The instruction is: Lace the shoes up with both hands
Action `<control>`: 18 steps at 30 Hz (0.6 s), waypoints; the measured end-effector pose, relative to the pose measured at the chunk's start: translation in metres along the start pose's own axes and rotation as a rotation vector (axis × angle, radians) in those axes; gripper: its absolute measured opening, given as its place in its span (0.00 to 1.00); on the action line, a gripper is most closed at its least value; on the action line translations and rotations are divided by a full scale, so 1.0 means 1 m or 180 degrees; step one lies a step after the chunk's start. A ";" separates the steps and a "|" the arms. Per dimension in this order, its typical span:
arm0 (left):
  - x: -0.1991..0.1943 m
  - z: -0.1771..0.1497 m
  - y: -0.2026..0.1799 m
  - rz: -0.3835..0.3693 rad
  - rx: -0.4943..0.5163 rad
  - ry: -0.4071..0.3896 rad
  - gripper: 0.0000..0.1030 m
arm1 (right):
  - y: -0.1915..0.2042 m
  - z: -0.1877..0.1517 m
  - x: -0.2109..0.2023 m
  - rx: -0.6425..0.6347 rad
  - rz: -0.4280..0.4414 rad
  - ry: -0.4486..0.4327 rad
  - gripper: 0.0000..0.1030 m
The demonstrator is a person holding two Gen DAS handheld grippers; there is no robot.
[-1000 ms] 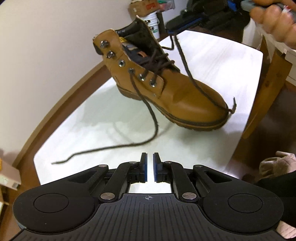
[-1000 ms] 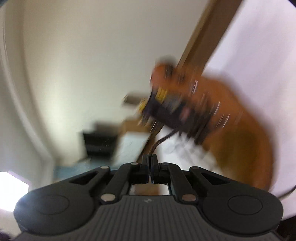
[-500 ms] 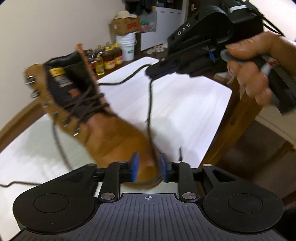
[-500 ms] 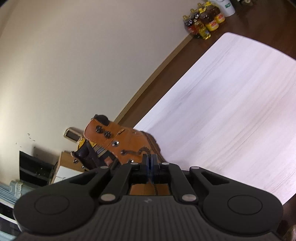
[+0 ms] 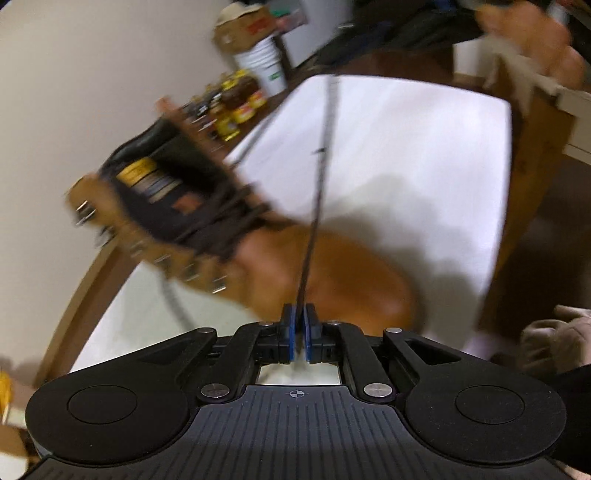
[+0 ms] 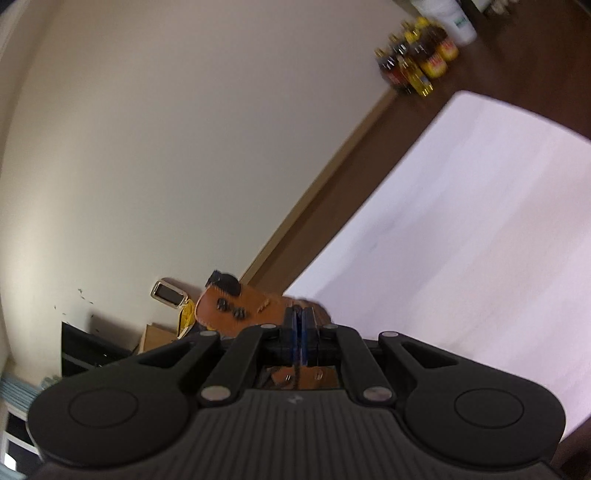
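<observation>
A tan lace-up boot (image 5: 332,273) lies on the white table (image 5: 424,147), blurred by motion. One dark lace (image 5: 321,173) runs taut from the top of the left wrist view down over the toe into my left gripper (image 5: 299,314). Its jaws are closing, and the blue pads pinch the lace. A second lace end (image 5: 173,295) hangs off the boot's left side. In the right wrist view my right gripper (image 6: 300,317) is shut on the lace (image 6: 295,376), with the boot (image 6: 229,306) just beyond and under its fingers. A hand (image 5: 528,33) holds that gripper at the upper right.
Oil bottles (image 5: 236,99), a white bucket (image 5: 264,70) and a cardboard box (image 5: 243,26) stand on the floor by the wall beyond the table. A wooden frame (image 5: 528,166) borders the table's right edge. A beige cloth (image 5: 554,343) lies at lower right.
My left gripper swung from the loose lace on the table to the boot's toe, opened wide, then closed on the taut lace. The right gripper pulled back, so the boot sank low in its view.
</observation>
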State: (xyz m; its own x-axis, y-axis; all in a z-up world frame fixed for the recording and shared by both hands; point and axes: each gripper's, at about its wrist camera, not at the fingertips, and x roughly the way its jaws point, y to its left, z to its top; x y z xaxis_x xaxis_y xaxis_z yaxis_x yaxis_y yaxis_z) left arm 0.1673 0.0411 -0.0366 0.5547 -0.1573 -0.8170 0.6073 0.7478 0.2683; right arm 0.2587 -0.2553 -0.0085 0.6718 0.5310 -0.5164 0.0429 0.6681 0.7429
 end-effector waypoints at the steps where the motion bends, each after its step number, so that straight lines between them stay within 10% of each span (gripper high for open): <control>1: 0.000 -0.001 0.004 -0.0020 -0.0044 0.0007 0.08 | -0.001 -0.001 0.005 -0.0041 -0.0033 0.0031 0.04; 12: -0.004 -0.006 -0.014 -0.0294 0.0057 -0.0100 0.08 | -0.009 -0.016 0.030 -0.0592 -0.0917 0.0370 0.11; 18: -0.013 -0.007 -0.016 -0.0333 -0.0046 -0.0218 0.11 | 0.009 -0.032 0.049 -0.0697 -0.0309 0.0845 0.13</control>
State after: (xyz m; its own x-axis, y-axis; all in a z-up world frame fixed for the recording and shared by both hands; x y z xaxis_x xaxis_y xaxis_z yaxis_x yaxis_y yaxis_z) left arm 0.1468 0.0358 -0.0340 0.5265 -0.2782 -0.8034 0.6558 0.7343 0.1755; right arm 0.2687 -0.2064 -0.0405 0.4555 0.5573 -0.6942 -0.0817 0.8027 0.5907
